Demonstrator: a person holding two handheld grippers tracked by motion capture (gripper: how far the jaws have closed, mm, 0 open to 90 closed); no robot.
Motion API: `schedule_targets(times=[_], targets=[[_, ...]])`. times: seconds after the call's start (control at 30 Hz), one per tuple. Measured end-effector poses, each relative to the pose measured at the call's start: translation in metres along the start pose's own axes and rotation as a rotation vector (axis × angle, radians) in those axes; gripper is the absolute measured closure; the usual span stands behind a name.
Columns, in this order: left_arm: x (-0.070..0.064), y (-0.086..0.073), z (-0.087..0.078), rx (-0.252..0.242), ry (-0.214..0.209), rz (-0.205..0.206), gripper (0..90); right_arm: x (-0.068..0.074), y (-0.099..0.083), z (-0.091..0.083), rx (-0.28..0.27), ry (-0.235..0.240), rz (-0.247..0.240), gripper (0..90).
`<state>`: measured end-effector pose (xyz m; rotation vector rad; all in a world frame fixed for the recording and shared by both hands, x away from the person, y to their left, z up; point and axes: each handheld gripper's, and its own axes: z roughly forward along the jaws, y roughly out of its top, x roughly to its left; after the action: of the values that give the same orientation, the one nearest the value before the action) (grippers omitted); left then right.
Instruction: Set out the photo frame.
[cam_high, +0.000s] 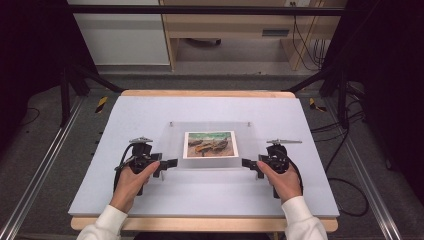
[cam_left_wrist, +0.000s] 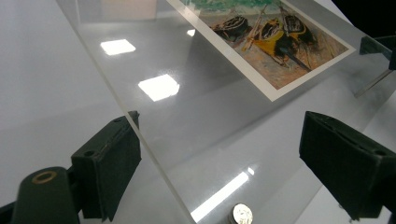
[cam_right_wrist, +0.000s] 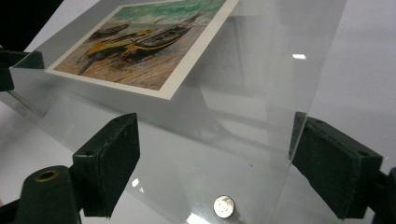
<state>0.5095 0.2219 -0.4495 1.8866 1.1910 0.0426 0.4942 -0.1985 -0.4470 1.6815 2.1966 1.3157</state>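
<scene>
Black grippers (cam_high: 172, 163) (white sleeves (cam_high: 107, 220))

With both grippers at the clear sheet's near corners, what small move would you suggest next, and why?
Probably close both sets of jaws on the clear sheet. The left gripper and right gripper each stand open astride a near corner, so neither grips it yet; the picture is on it.

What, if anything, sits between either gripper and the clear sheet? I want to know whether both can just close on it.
Nothing visible does. The clear sheet edge already lies between the open jaws of the left gripper and the right gripper. The picture sits mid-sheet, away from both.
</scene>
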Motion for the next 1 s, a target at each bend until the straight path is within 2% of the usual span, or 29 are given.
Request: schedule_targets(times=[0.13, 0.17, 0.23, 0.33, 0.43, 0.47, 0.5, 0.6, 0.63, 0.83, 1.0], targets=[[0.000, 0.006, 0.001, -0.003, 0.020, 0.030, 12.6, 0.000, 0.005, 0.003, -0.010, -0.018, -0.014, 18.5], [0.000, 0.006, 0.000, -0.023, 0.028, 0.040, 14.3, 0.000, 0.006, 0.003, -0.047, -0.035, -0.028, 20.9], [-0.001, 0.005, -0.001, -0.039, 0.036, 0.054, 16.4, 0.000, 0.006, 0.002, -0.066, -0.042, -0.035, 22.4], [-0.002, 0.004, -0.002, -0.042, 0.041, 0.061, 16.5, 0.000, 0.004, 0.002, -0.078, -0.041, -0.047, 22.6], [-0.004, -0.001, -0.003, -0.083, 0.053, 0.063, 18.3, 0.000, 0.000, 0.000, -0.098, -0.039, -0.063, 23.2], [-0.004, -0.001, -0.003, -0.083, 0.053, 0.063, 19.3, 0.000, 0.000, 0.000, -0.098, -0.039, -0.063, 23.2], [-0.006, -0.002, -0.005, -0.088, 0.066, 0.079, 20.1, 0.001, -0.002, -0.002, -0.106, -0.043, -0.074, 24.2], [-0.009, -0.005, -0.008, -0.103, 0.077, 0.080, 23.8, 0.004, -0.006, -0.006, -0.120, -0.054, -0.097, 25.8], [-0.013, -0.008, -0.012, -0.116, 0.093, 0.094, 24.6, 0.006, -0.008, -0.008, -0.126, -0.060, -0.109, 26.4], [-0.019, -0.012, -0.016, -0.127, 0.115, 0.119, 27.5, 0.010, -0.014, -0.014, -0.145, -0.078, -0.145, 29.3], [-0.021, -0.017, -0.020, -0.147, 0.123, 0.118, 32.5, 0.012, -0.018, -0.017, -0.153, -0.083, -0.149, 32.0]])
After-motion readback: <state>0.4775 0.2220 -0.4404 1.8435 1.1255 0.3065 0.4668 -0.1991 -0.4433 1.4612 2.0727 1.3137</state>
